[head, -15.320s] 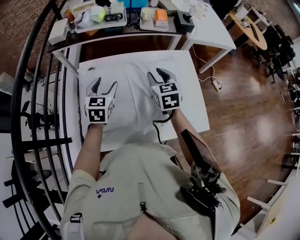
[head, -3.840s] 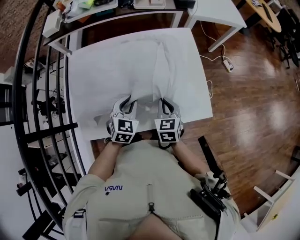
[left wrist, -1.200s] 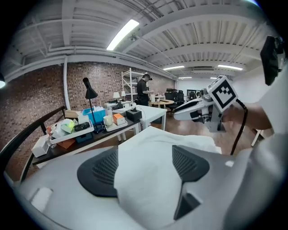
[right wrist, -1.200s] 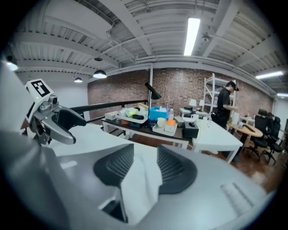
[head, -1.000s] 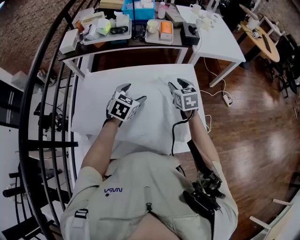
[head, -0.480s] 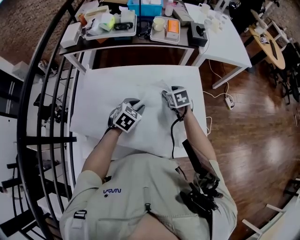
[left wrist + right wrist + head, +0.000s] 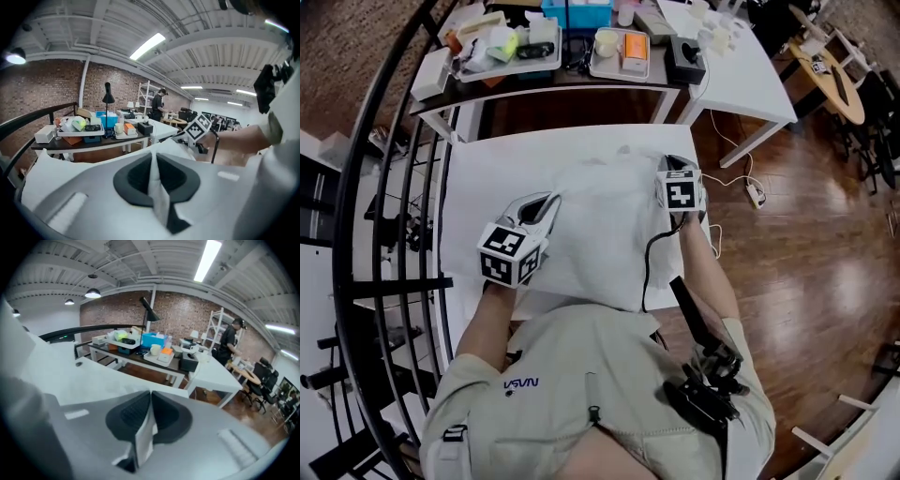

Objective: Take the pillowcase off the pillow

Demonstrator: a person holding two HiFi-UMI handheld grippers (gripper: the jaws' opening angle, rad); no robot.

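Two grippers, each clamped on white cloth. Nearest, at the lower left of the head view, the left gripper (image 7: 546, 202), marker cube toward the body, jaws just closed down, pinching a thin fold of the pillowcase (image 7: 605, 220) between the dark pads (image 7: 133, 176), cloth standing up out of the bite. Further out and to the right, the right gripper (image 7: 671, 165), jaws likewise just brought together, biting a fold of the same pillowcase at its right-hand edge, a strip of it hanging below the pads in the right gripper view. A black cable (image 7: 649, 262) trailing from that gripper back along the forearm. Between the two, the pillow (image 7: 591, 267), case not yet off, lying on the white table (image 7: 473, 178) with its near end close to the torso. Beyond, a dark side table (image 7: 562, 82) crowded with trays, a blue box (image 7: 578, 11) and a black box (image 7: 684, 61); just to its right another white table (image 7: 741, 80). Wooden floor (image 7: 806, 234) to the right, black railing (image 7: 389, 187) to the left. Farthest off, a brick wall (image 7: 178, 310) and a standing person (image 7: 230, 345).
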